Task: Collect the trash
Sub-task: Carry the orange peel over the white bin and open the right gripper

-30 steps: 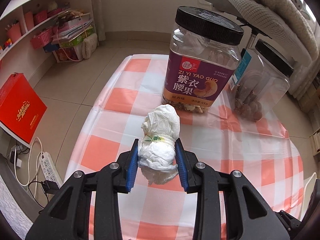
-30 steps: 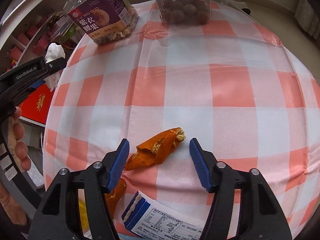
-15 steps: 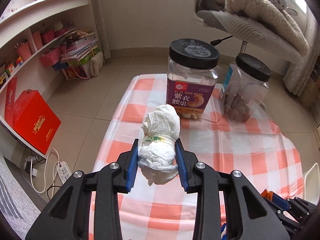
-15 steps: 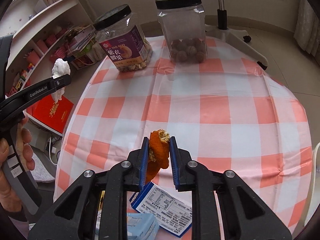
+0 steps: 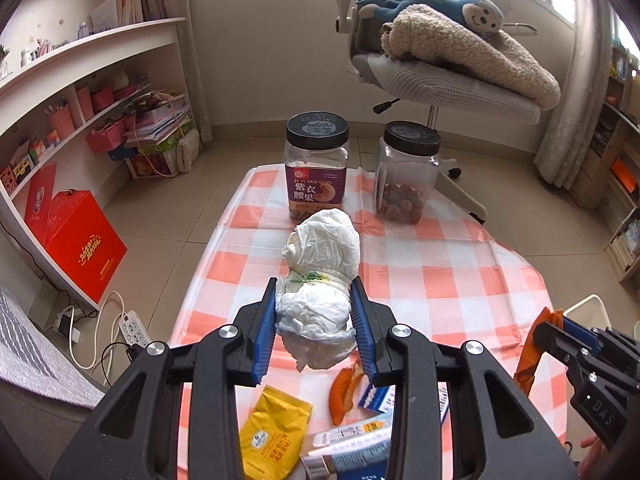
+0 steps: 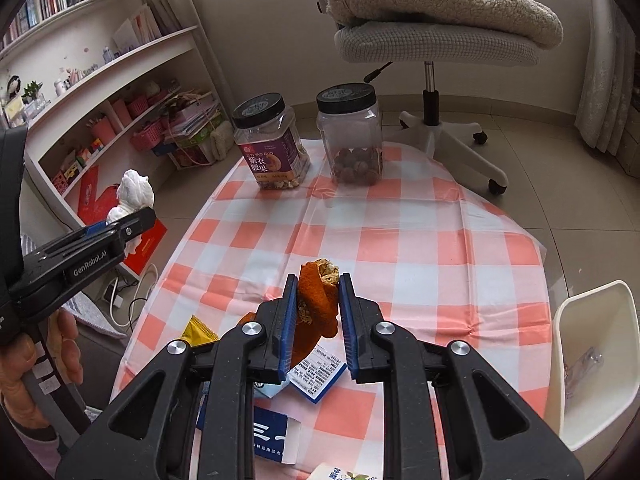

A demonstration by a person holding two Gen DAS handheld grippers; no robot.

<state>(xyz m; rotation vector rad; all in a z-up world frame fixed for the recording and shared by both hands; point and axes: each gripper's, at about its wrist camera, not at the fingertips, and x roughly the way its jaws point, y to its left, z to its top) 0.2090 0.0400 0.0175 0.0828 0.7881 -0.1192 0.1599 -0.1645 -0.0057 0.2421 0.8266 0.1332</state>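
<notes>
My left gripper (image 5: pixel 316 320) is shut on a crumpled white tissue wad (image 5: pixel 320 272) and holds it above the checked tablecloth (image 5: pixel 440 264). The wad also shows in the right wrist view (image 6: pixel 134 196), at the left. My right gripper (image 6: pixel 318 312) is shut on an orange peel (image 6: pixel 318 300), lifted off the cloth; it also shows at the right of the left wrist view (image 5: pixel 532 356). On the cloth near me lie another orange peel (image 5: pixel 344 392), a yellow wrapper (image 5: pixel 272 432) and blue-white packaging (image 6: pixel 318 372).
Two black-lidded jars, a purple-labelled one (image 5: pixel 316 168) and a clear one (image 5: pixel 406 176), stand at the table's far end. A white bin (image 6: pixel 592 360) stands off the table's right edge. An office chair (image 6: pixel 432 48), shelves and a red box (image 5: pixel 80 240) surround the table.
Both grippers have risen and pulled back from the table. The right gripper closed on the orange peel and lifted it. The left still holds the tissue wad.
</notes>
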